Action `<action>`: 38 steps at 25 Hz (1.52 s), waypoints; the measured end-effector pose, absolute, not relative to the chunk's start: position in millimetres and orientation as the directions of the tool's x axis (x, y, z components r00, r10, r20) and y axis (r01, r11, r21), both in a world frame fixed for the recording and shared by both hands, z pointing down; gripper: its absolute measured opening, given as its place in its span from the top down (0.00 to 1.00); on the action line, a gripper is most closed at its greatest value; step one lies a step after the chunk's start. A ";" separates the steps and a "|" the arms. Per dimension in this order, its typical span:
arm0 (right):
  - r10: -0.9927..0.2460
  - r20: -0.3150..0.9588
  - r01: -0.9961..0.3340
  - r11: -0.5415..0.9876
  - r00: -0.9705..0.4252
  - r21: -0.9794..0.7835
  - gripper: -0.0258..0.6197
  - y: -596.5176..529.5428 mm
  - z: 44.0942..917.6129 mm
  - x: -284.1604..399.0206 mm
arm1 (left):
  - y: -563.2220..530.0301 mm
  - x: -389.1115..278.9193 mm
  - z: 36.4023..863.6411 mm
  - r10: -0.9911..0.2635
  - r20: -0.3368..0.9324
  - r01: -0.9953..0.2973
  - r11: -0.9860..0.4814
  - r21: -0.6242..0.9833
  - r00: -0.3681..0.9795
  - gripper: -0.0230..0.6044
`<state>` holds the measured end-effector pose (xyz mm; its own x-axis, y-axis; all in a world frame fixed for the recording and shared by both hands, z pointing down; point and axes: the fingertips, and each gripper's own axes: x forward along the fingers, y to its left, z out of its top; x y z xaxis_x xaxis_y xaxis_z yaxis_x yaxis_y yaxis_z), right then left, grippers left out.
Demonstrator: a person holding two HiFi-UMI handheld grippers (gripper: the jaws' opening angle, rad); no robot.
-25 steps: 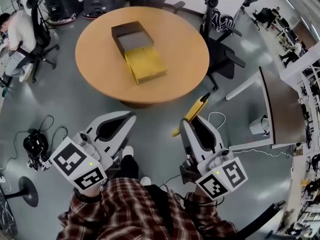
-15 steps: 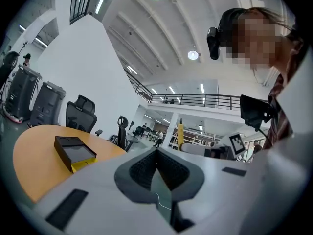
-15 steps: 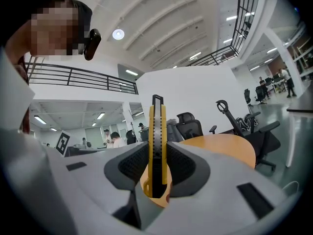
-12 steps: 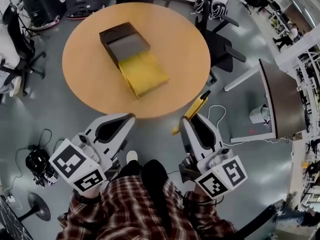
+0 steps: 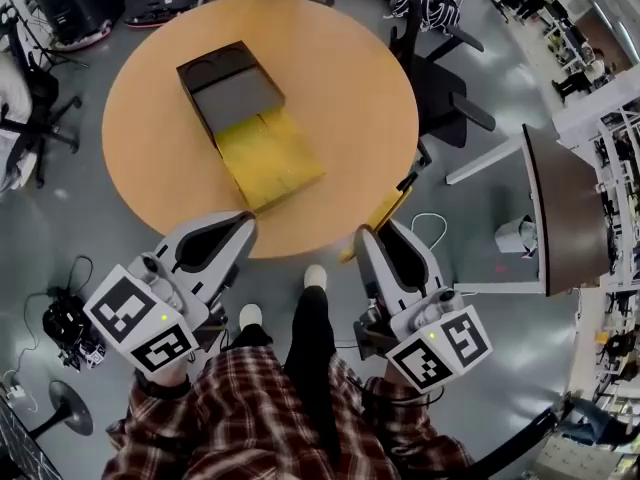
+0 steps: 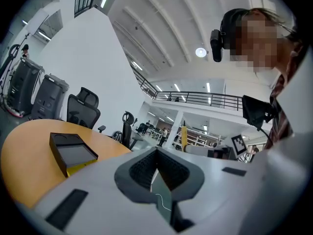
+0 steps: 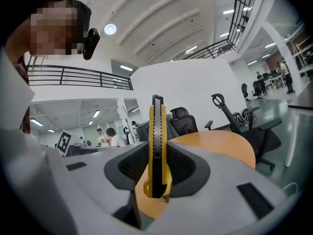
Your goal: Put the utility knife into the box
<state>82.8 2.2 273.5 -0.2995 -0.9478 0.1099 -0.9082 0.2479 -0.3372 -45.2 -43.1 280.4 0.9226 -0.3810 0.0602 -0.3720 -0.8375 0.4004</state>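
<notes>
Both the table [image 5: 340, 118] and the open box [image 5: 240, 98] on it have drawn nearer, so you are closing in. Your left gripper [image 6: 157, 173] has its jaws pressed together, empty. Your right gripper [image 7: 157, 175] still pinches the knife [image 7: 156, 146], not yet over the box.

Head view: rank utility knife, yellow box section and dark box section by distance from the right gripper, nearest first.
1. utility knife: clamped in the right gripper, sticking out ahead of it.
2. yellow box section: on the table, ahead and to the left.
3. dark box section: joined to the yellow one on its far side, farther left.
</notes>
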 end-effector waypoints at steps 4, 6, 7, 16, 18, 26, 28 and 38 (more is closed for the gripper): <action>-0.922 0.105 -0.892 0.323 -0.372 -0.317 0.77 -39.4 261.2 124.0 | -81.1 -7.1 267.2 -0.456 0.046 -0.436 -0.811 0.391 0.889 0.95; -0.902 0.107 -0.877 0.369 -0.417 -0.307 0.77 -60.6 253.6 144.3 | -97.1 12.1 258.3 -0.499 0.039 -0.474 -0.791 0.387 0.866 0.95; -0.890 0.108 -0.867 0.395 -0.443 -0.302 0.77 -71.1 250.8 153.7 | -104.2 20.8 254.7 -0.524 0.035 -0.495 -0.778 0.386 0.851 0.95; -0.729 0.173 -0.745 0.615 -0.662 -0.260 0.77 -139.8 274.1 183.1 | -131.2 40.2 274.7 -0.743 0.060 -0.698 -0.593 0.402 0.666 0.95; -0.695 0.192 -0.719 0.641 -0.693 -0.269 0.77 -149.9 280.9 177.7 | -132.2 32.5 277.2 -0.776 0.076 -0.730 -0.550 0.406 0.627 0.95; -0.599 0.232 -0.643 0.710 -0.766 -0.287 0.77 -195.5 300.8 127.9 | -150.1 -20.3 290.8 -0.850 0.106 -0.798 -0.431 0.422 0.516 0.95; -0.589 0.237 -0.635 0.721 -0.773 -0.279 0.77 -204.4 301.1 114.8 | -156.0 -34.7 291.0 -0.860 0.096 -0.802 -0.421 0.423 0.502 0.95; -0.547 0.323 -0.618 0.764 -0.773 -0.186 0.77 -252.8 308.5 56.5 | -199.1 -81.8 289.6 -0.852 0.069 -0.786 -0.443 0.432 0.519 0.95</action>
<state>56.5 -252.8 308.5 -0.7726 -0.5468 0.3227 -0.6182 0.7637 -0.1861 -81.8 -199.1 289.6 0.5188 -0.8521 0.0695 -0.7856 -0.4431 0.4319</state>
